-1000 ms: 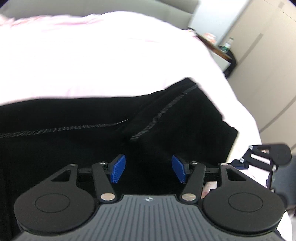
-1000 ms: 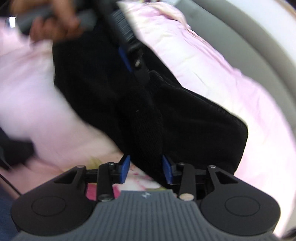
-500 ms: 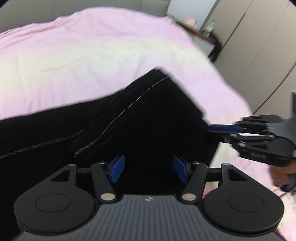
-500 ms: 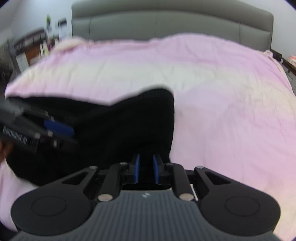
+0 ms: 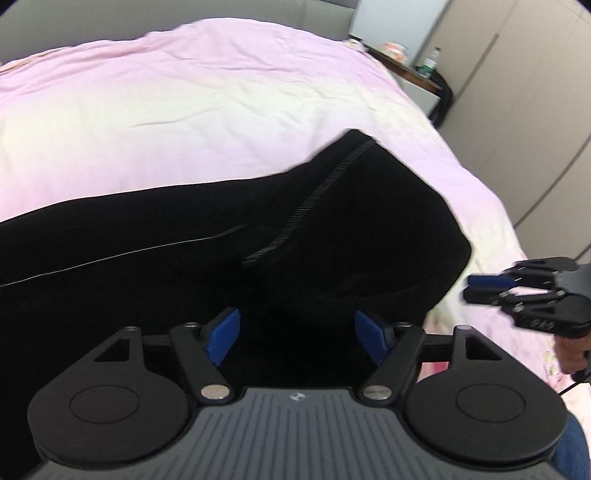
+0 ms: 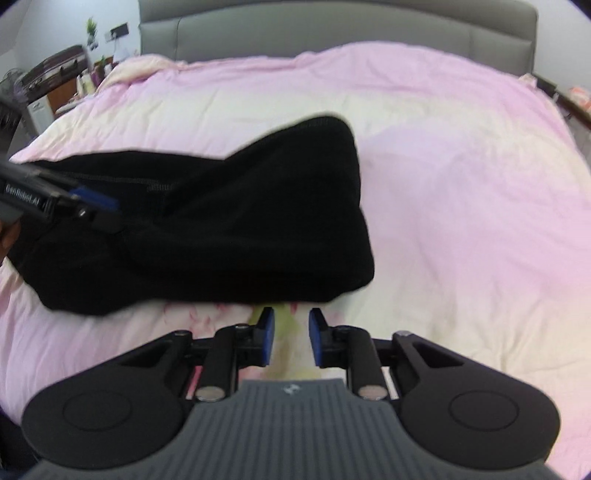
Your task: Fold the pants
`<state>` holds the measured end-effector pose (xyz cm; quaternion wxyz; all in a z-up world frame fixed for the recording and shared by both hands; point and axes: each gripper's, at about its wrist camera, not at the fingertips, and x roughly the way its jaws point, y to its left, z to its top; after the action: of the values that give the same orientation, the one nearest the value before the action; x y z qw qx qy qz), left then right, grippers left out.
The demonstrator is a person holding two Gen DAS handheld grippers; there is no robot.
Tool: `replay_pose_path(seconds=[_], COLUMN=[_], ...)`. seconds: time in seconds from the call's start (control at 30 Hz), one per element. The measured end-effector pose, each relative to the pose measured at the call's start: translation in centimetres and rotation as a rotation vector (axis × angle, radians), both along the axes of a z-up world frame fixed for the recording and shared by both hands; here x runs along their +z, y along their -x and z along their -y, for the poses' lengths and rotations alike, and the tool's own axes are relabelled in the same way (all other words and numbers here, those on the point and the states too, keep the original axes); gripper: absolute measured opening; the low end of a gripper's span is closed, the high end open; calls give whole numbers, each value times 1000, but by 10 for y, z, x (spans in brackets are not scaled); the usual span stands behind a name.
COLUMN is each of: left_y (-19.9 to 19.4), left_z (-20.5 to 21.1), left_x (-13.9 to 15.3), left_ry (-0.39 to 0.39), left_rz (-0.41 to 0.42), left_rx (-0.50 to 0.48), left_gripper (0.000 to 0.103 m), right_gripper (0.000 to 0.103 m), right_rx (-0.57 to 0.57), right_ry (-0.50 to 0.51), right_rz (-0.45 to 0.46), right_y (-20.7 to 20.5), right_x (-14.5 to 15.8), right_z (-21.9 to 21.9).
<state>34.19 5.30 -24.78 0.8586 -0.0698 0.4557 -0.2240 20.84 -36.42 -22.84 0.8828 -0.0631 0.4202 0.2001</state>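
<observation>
Black pants (image 5: 332,236) lie folded over on the pink bedspread (image 5: 184,92), top layer doubled back, its folded end ahead and right of the left gripper (image 5: 297,341). Left gripper: jaws wide and opening, blue pads (image 5: 223,339) well apart with pants fabric under and between them, pads not pressing on the cloth as far as the left wrist view shows. A pale ribbed seam (image 5: 325,184) runs diagonally up the top layer ahead of the left gripper, a thin light line crosses the lower layer off to its left. Right gripper (image 6: 291,339): jaws narrow but opening, nothing between the pads, only bedspread with a faint floral print below them. It sits just short of the near edge of the pants (image 6: 229,236), apart from the cloth, which bulks up ahead and to its left. In the left wrist view the right gripper (image 5: 476,288) comes in from the right edge, tips just beside the folded end of the pants, a hand (image 5: 572,354) behind it. In the right wrist view the left gripper (image 6: 107,212) comes in from the left edge, over the pants. Grey headboard (image 6: 332,29) far ahead of the right gripper, a nightstand (image 5: 417,79) with small items at far right of the left one; views slightly blurred
</observation>
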Motion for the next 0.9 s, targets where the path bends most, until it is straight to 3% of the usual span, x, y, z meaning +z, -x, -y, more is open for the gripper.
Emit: replay_pose_path(seconds=[0.1, 0.13, 0.2, 0.3, 0.47, 0.6, 0.7, 0.8, 0.9], left_y=[12, 18, 30, 53, 101, 130, 152, 177, 187], left_z=[-48, -65, -99, -147, -214, -247, -263, -281, -285], left_x=[5, 5, 5, -3, -13, -22, -20, -11, -12], left_ry=[-69, -77, -72, -56, 33, 237, 325, 300, 259], left_rz=[-13, -24, -50, -89, -120, -71, -43, 14, -7], left_rx=[108, 159, 277, 440, 615, 671, 747, 829, 886], left_gripper=[84, 84, 89, 89, 89, 86, 82, 94, 94], right_gripper=[25, 30, 38, 39, 42, 46, 51, 57, 58], right_rx=[-55, -65, -71, -25, 20, 20, 37, 38, 18], right_ry=[-35, -52, -97, -117, -112, -154, -83, -49, -40], right_rz=[68, 92, 138, 164, 187, 190, 217, 224, 210], right_y=[12, 15, 23, 32, 36, 31, 37, 37, 30], right_x=[19, 25, 35, 39, 44, 34, 31, 29, 28], right_z=[-14, -20, -35, -66, -122, -141, -153, -157, -158])
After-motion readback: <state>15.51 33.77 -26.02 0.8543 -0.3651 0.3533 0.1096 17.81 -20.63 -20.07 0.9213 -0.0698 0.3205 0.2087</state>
